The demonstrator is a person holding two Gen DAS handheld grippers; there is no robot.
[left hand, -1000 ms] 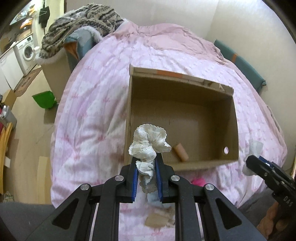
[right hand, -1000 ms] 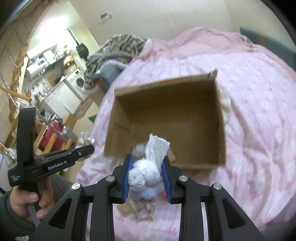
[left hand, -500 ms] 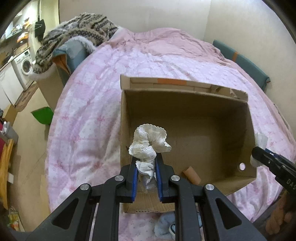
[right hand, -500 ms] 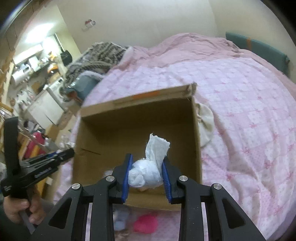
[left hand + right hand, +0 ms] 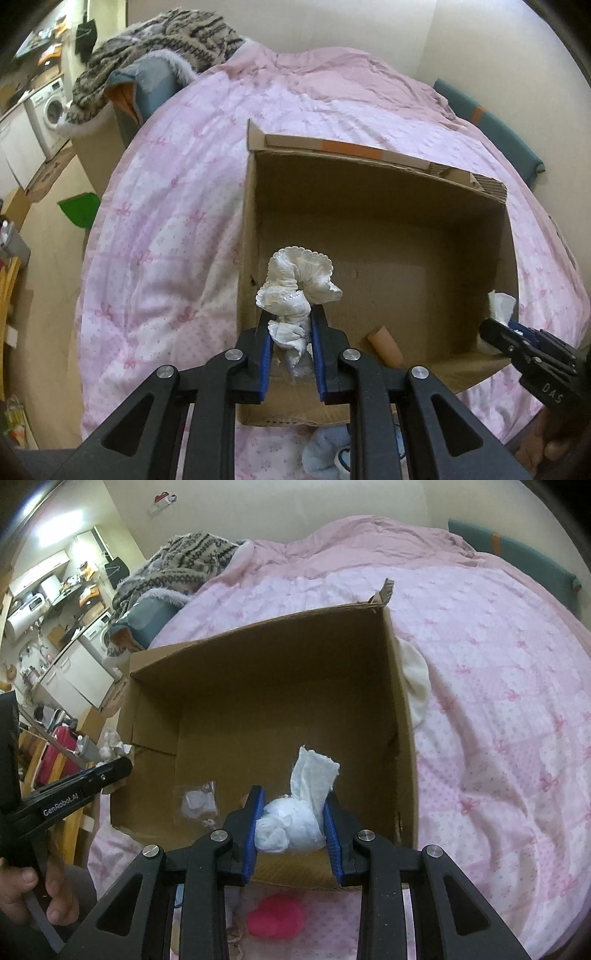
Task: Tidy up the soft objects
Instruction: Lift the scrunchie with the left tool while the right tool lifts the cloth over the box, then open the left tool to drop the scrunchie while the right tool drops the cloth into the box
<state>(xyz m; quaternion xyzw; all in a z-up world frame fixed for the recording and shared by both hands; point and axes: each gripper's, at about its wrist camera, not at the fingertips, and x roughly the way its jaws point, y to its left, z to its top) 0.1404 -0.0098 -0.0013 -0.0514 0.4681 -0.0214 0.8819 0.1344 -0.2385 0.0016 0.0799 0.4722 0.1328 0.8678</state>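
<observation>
An open cardboard box lies on the pink bedspread. My left gripper is shut on a frilly cream cloth, held over the box's near left corner. My right gripper is shut on a balled white cloth with a flap sticking up, over the box's near edge; its tip and cloth show at the right of the left wrist view. A small cardboard tube and a clear plastic packet lie on the box floor.
In front of the box lie a light blue soft item and a pink soft item. A cream cloth sits against the box's right outside wall. A patterned blanket is heaped beyond the bed's far left. Bare floor lies left.
Both grippers moved forward and down with their cloths, from in front of the box to over its near edge. The box looks larger and closer in both views.
</observation>
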